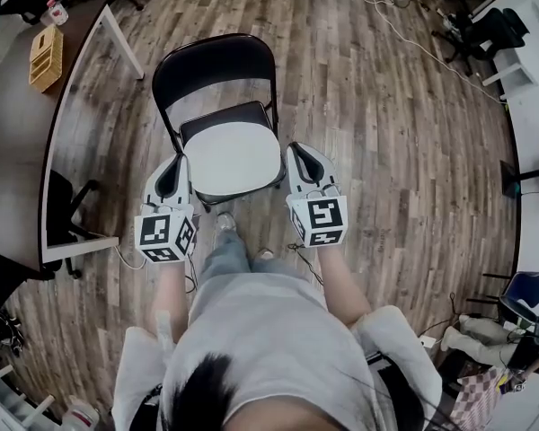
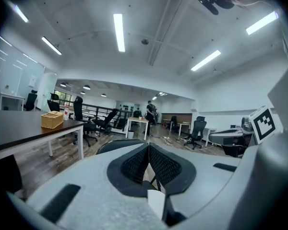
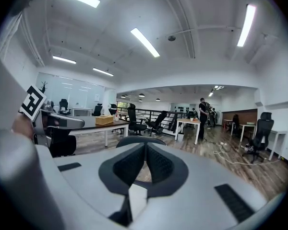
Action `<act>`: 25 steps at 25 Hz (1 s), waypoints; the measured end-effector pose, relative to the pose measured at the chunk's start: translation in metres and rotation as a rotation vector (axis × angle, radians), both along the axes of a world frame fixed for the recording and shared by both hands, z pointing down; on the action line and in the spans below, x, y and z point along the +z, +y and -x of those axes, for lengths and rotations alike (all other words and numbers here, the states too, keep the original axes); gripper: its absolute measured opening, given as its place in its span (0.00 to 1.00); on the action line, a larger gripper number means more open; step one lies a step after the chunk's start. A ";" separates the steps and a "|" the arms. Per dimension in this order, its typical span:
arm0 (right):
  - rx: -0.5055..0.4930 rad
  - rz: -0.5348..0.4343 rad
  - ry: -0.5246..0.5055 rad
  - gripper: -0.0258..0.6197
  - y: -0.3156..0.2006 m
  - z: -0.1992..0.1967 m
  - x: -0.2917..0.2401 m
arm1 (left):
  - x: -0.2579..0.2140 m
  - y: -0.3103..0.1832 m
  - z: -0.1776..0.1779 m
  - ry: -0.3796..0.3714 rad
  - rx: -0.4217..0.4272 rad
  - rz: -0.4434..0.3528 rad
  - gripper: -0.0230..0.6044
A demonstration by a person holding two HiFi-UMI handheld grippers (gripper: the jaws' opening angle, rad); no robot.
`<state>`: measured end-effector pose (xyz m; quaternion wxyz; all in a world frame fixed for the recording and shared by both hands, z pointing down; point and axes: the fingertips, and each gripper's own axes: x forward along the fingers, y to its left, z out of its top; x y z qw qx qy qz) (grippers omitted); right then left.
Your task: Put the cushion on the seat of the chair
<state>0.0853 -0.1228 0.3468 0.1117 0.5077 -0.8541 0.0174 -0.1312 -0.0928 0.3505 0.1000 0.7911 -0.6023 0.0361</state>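
A black folding chair [image 1: 214, 65] stands on the wood floor straight in front of me. A white cushion [image 1: 232, 157] lies flat on its seat. My left gripper [image 1: 177, 167] hovers at the seat's front left corner, beside the cushion. My right gripper [image 1: 299, 153] hovers at the seat's front right corner. Each has its jaws closed together with nothing between them. In the left gripper view the left gripper [image 2: 148, 145] points over the chair's backrest [image 2: 116, 145]. In the right gripper view the right gripper [image 3: 145, 146] also looks over the backrest [image 3: 134, 140].
A long dark desk [image 1: 18, 142] runs along the left, with a wicker box [image 1: 46, 57] on it. A cable [image 1: 404, 21] trails over the floor at the upper right, near an office chair [image 1: 485, 30]. My feet [image 1: 225, 223] stand at the chair's front edge.
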 end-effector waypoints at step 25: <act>-0.012 -0.179 -0.066 0.07 0.048 -0.032 -0.085 | -0.088 0.056 -0.021 -0.070 -0.036 -0.157 0.06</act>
